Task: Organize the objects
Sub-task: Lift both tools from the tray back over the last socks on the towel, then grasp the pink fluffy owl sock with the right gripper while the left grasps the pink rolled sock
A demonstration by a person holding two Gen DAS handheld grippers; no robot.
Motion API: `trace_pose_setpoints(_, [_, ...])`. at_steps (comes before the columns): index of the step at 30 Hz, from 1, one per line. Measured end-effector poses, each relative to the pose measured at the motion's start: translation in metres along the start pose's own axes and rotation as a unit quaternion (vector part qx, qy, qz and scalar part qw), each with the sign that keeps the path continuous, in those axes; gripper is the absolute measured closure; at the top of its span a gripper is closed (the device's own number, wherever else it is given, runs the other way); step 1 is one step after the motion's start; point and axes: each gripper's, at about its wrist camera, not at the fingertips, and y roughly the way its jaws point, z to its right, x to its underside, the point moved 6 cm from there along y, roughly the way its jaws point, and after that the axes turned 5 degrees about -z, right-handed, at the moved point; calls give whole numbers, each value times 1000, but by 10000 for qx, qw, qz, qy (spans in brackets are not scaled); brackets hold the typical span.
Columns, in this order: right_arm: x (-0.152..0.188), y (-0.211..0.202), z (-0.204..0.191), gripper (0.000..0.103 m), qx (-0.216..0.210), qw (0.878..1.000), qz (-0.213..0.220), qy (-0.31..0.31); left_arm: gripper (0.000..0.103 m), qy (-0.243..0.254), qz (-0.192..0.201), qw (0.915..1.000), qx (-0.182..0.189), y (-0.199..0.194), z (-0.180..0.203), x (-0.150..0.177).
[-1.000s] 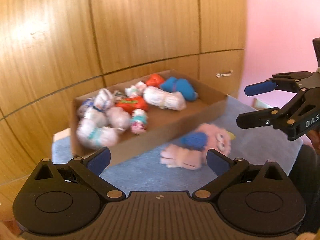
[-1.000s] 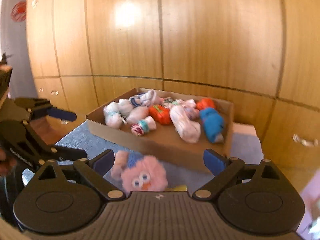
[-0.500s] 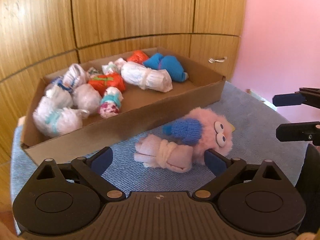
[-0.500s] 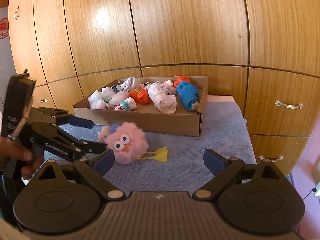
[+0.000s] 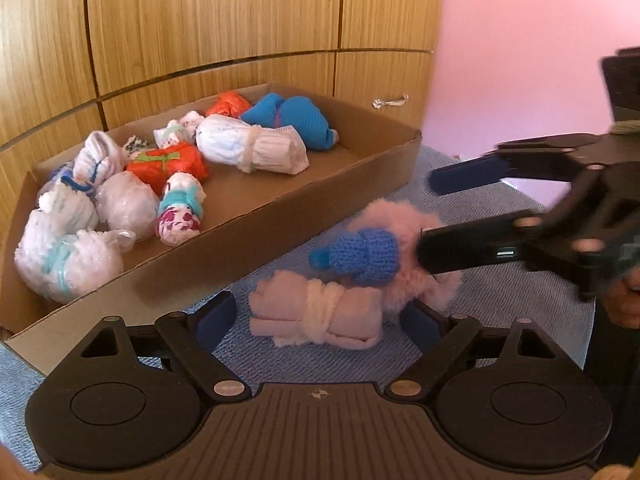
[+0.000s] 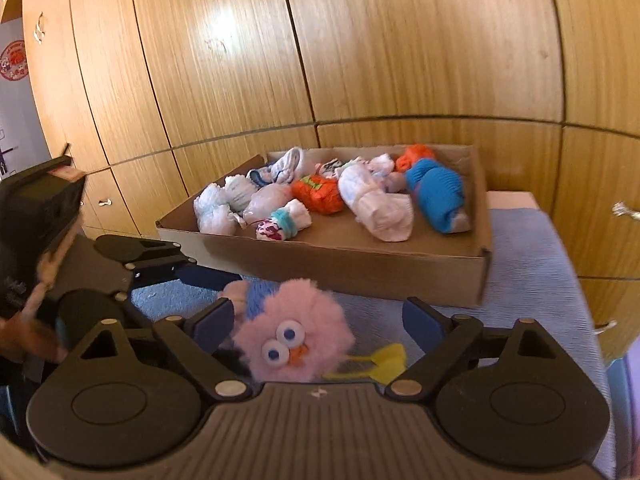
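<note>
Left gripper (image 5: 318,316) apart around pink sock roll (image 5: 316,314) (untouched), jaws just closing, cardboard box (image 5: 280,216) beyond

A wooden wardrobe (image 6: 360,60) with glossy panel doors fills the background, catching a bright patch of light on its upper doors. Drawers with small metal handles (image 6: 626,211) sit along the wardrobe's lower part. Right of the wardrobe stands a pink wall (image 5: 520,40). Left of it, a grey door (image 6: 16,112) bears a round red sticker (image 6: 15,60).
</note>
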Motion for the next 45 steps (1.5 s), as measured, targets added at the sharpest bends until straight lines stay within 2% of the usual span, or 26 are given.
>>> trace_pose_setpoints(3, [0,16,-4,27,-49,9998,-197,42,11,-19,-2,10000,16,-2,-2,1])
trace_pose_setpoints(5, [2,22,-7,42,-37,9994,-331,13,10,9,-11,10000,10,-3,-3,2])
trace_pose_setpoints(6, [3,22,-7,44,-37,9993,-377,25,10,23,-20,10000,14,-4,-3,3])
trace_pose_setpoints(8, [6,16,-4,55,-90,9992,-379,63,7,21,-18,10000,18,-4,-4,3])
trace_pose_setpoints(11, [8,-1,2,60,39,9995,-297,19,5,6,-9,10000,15,-4,-3,4])
trace_pose_setpoints(17, [12,-27,7,60,554,9960,-290,-637,9,-233,70,9996,-133,-2,-3,-3])
trace_pose_setpoints(21, [15,-23,8,59,376,9975,-276,-537,26,-246,91,9993,-262,-1,-1,-3])
trace_pose_setpoints(24, [15,-16,5,56,209,9986,-271,-409,34,-271,90,9993,-238,-4,-1,-3])
trace_pose_setpoints(33, [20,2,2,35,459,9979,-243,-394,35,-314,133,9991,-266,-5,0,-1])
trace_pose_setpoints(36, [20,4,-2,47,420,9978,-226,-455,36,-315,194,9988,-334,-6,1,1])
trace_pose_setpoints(37, [20,4,-4,61,362,9980,-229,-474,37,-334,223,9986,-349,-7,2,1])
trace_pose_setpoints(38, [20,5,-5,65,259,9982,-279,-472,38,-341,250,9984,-368,-8,2,2])
trace_pose_setpoints(41, [21,5,-9,70,249,9978,-241,-567,39,-338,302,9981,-423,-12,5,6])
trace_pose_setpoints(45, [22,0,-4,71,152,9991,-178,-356,40,-330,282,9981,-443,-16,9,8])
